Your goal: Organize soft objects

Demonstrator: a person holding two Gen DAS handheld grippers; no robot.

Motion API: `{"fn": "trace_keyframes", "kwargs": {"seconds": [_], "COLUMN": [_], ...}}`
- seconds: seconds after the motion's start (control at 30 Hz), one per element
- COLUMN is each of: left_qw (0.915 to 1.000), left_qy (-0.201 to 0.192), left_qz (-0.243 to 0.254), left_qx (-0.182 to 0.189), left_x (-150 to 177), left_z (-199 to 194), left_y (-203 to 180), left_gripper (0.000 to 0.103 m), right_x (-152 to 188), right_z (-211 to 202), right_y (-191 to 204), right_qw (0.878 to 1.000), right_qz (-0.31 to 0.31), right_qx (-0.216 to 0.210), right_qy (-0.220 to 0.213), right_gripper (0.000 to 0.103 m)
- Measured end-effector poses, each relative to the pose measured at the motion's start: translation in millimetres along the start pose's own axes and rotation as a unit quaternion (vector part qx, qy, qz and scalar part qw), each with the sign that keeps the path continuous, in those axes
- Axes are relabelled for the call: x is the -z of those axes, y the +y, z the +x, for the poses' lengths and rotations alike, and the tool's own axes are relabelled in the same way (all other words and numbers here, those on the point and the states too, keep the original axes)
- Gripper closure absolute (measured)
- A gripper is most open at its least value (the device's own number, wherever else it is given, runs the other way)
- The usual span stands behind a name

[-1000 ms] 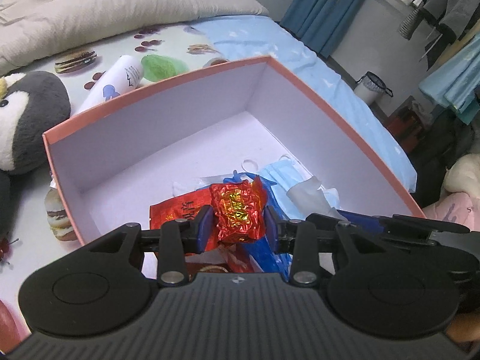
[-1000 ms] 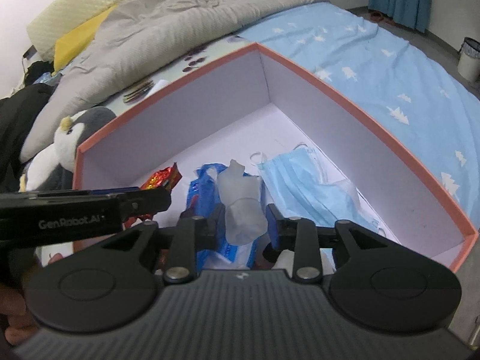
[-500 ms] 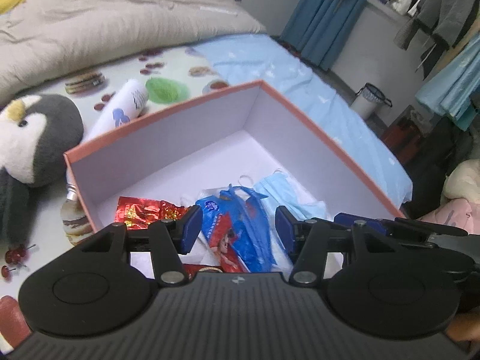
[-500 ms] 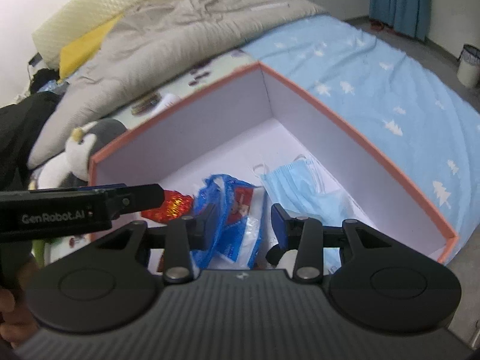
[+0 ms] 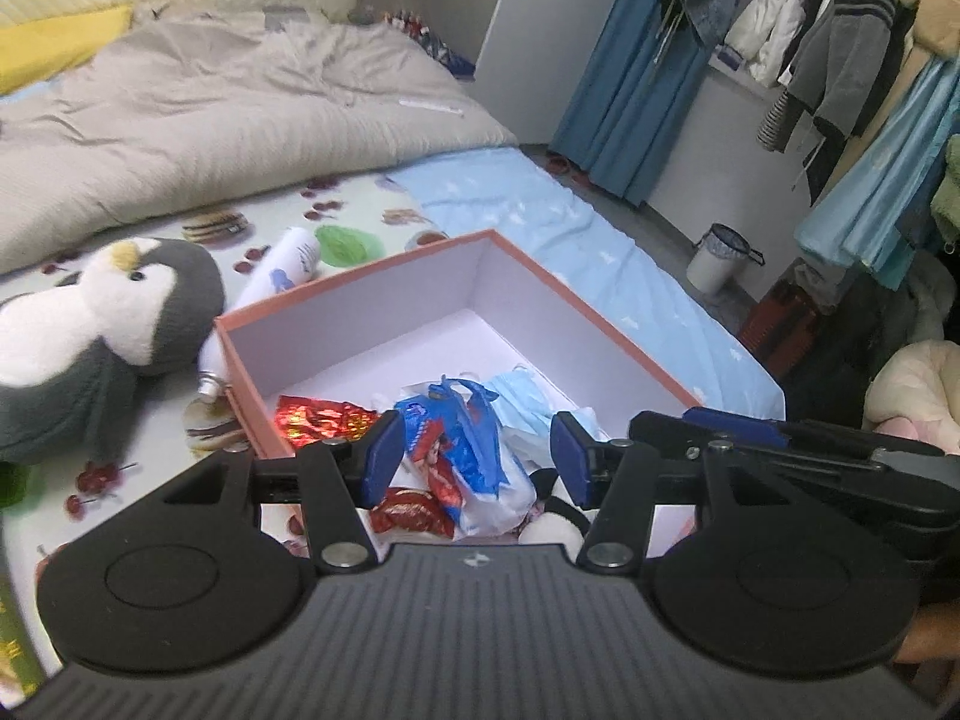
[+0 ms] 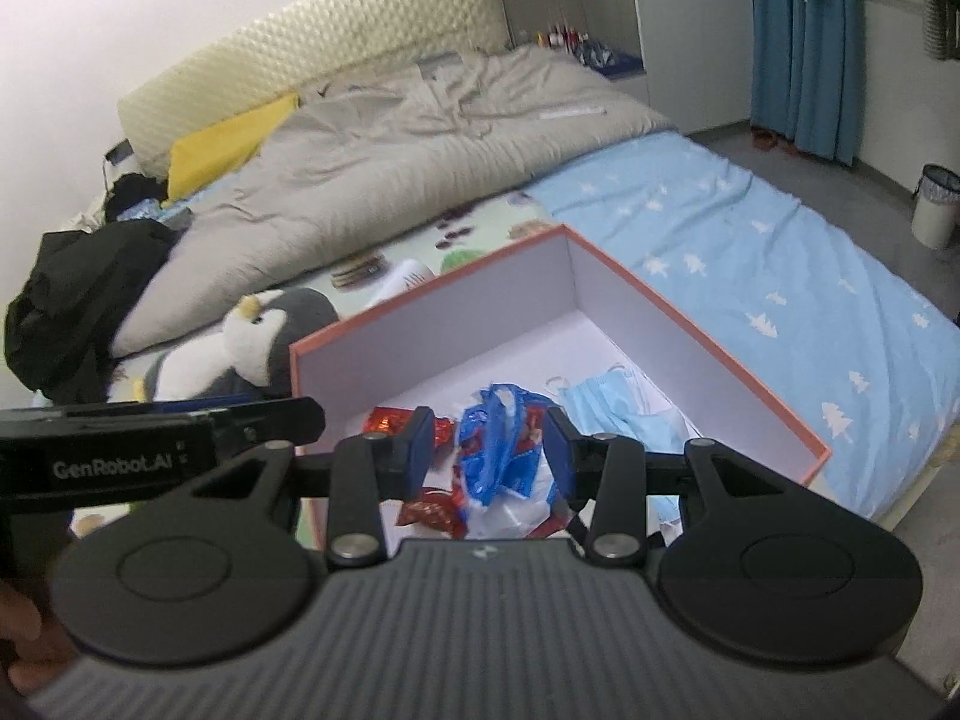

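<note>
My left gripper body hides the near wall of the box and cuts the red wrapper and the black-and-white soft thing. Can't tell what that is. Penguin runs off the left edge. Bottle partly behind the box. Right view: mask partly behind my finger.

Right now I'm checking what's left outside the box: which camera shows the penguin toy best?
The left wrist view: the penguin toy lies large and whole beside the box. In the right wrist view the penguin is smaller, its body partly hidden behind the box wall.
</note>
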State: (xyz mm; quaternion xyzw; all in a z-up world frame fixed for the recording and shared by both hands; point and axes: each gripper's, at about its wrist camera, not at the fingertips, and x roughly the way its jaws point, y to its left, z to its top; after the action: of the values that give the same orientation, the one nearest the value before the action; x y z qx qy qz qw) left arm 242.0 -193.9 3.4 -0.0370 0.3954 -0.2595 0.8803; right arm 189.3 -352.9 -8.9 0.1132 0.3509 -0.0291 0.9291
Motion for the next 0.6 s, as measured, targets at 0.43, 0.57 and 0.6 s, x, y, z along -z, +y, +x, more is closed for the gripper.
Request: {"fn": "trace_keyframes", "kwargs": {"seconds": [0.43, 0.57, 0.6], "left_qw": [0.9985, 0.9977, 0.9976], "left_qy": [-0.053, -0.062, -0.064], "left_qz": [0.010, 0.026, 0.028], "left_qx": [-0.001, 0.000, -0.001], "left_x": [37.1, 51.9, 55.3], "left_z": [-96.4, -117.1, -121.1], "left_y": [-8.5, -19.4, -21.9], "left_gripper": [0.043, 0.043, 0.043], "right_x": [31.8, 44.2, 47.7], "right_z": [-76.2, -97.8, -103.0], "right_y": [29.9, 33.4, 33.8], "right_qw": [0.999, 0.998, 0.998], "right_qz": [-0.012, -0.010, -0.009], "right_qx": [-0.003, -0.003, -0.003], "right_qy": [-0.048, -0.060, -0.061], "right_gripper": [0.060, 0.060, 0.060]}}
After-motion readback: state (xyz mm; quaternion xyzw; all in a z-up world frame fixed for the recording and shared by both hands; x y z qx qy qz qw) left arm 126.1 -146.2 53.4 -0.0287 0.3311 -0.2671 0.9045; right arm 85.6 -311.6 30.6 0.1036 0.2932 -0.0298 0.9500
